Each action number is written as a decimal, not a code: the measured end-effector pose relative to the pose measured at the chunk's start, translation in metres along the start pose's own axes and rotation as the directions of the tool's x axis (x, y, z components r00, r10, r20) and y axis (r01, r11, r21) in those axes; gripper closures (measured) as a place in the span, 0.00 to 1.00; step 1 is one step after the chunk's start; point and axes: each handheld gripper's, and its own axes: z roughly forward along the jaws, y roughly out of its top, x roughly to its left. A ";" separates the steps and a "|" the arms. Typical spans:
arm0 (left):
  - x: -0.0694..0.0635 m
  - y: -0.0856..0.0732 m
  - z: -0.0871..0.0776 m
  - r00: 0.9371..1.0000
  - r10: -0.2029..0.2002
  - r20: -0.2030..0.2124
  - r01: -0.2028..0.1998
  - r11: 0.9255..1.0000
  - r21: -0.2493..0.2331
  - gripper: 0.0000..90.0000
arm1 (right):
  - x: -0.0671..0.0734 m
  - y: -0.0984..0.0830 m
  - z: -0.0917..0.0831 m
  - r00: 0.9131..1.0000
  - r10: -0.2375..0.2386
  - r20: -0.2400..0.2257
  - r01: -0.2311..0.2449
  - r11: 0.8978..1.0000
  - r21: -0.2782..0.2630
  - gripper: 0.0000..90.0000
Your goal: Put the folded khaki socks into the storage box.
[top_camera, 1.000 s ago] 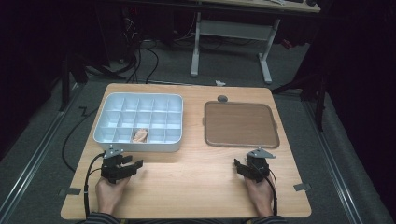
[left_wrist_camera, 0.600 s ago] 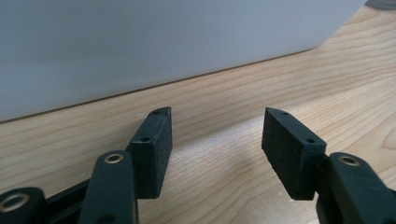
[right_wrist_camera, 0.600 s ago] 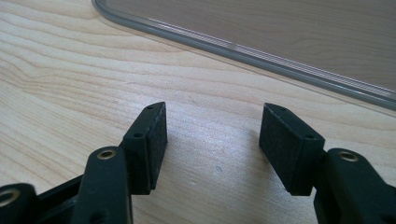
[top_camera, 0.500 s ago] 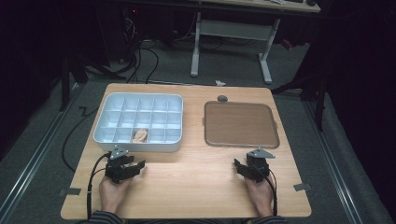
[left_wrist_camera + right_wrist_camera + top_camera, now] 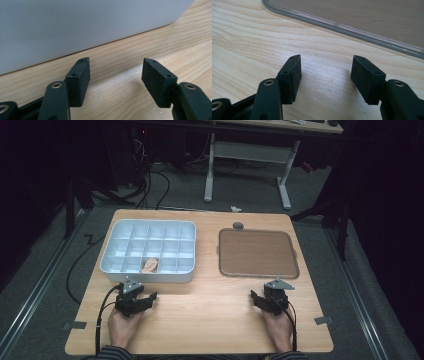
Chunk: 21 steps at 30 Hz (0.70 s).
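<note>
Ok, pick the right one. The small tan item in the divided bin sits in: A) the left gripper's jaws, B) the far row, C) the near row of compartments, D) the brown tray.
C: in the high view the tan item lies in a near-row compartment of the divided bin, the row closest to the left gripper, whose jaws hold nothing.

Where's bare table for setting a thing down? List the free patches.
Free: the wood between left gripper and right gripper; the strip between compartment box and brown tray. Crowded: the box's compartment holding a tan piece.
</note>
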 end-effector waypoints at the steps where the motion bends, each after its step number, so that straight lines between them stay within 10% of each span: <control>1: 0.000 0.000 0.000 1.000 0.000 0.001 0.000 1.000 0.001 0.44 | 0.000 0.000 0.000 1.000 0.000 0.000 0.000 1.000 0.000 0.47; 21: -0.002 0.000 0.001 1.000 0.002 -0.007 -0.002 1.000 0.001 0.42 | 0.000 0.000 0.000 1.000 -0.001 -0.001 0.001 1.000 0.000 0.46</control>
